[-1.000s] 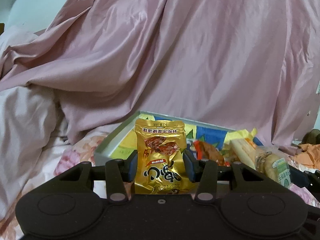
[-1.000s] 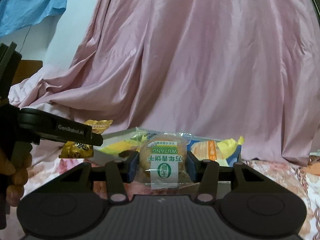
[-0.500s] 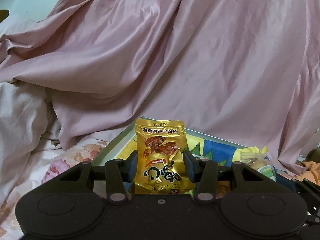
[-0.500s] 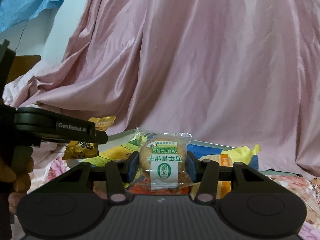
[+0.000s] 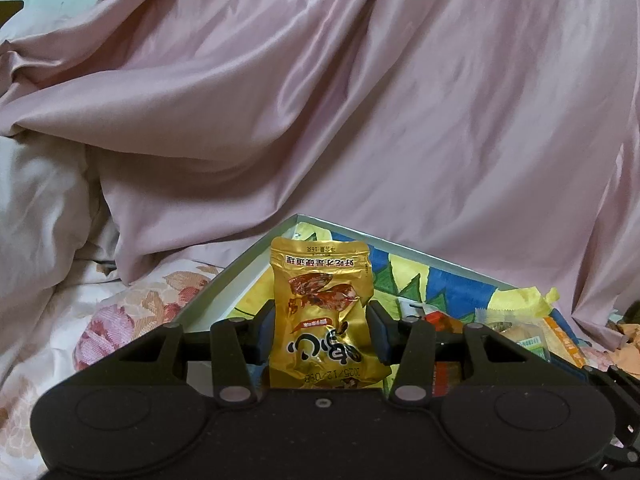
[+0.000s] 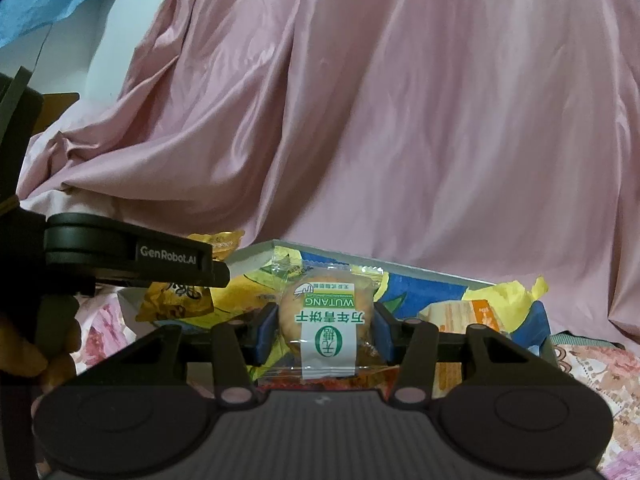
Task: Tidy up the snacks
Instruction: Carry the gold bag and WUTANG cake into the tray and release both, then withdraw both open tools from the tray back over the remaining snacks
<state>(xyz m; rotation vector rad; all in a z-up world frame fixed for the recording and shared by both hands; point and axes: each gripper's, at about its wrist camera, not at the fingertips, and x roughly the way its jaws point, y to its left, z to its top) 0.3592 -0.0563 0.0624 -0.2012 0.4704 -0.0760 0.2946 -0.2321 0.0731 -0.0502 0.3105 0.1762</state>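
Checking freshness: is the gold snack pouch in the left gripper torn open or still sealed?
Apparently sealed. The gold pouch, clamped in the left gripper, shows an intact crimped end and no tear; its other end is hidden.

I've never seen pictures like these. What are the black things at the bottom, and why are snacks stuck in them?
Those black things are grabbing tools, one in each of a person's hands. A camera sits on each tool, looking forward. One picture is from the left gripper: its jaws squeeze a gold snack packet. The other is from the right gripper, squeezing a wrapped round biscuit. Behind them a colourful box with more snacks lies on a flowery bedsheet, under a pink blanket.
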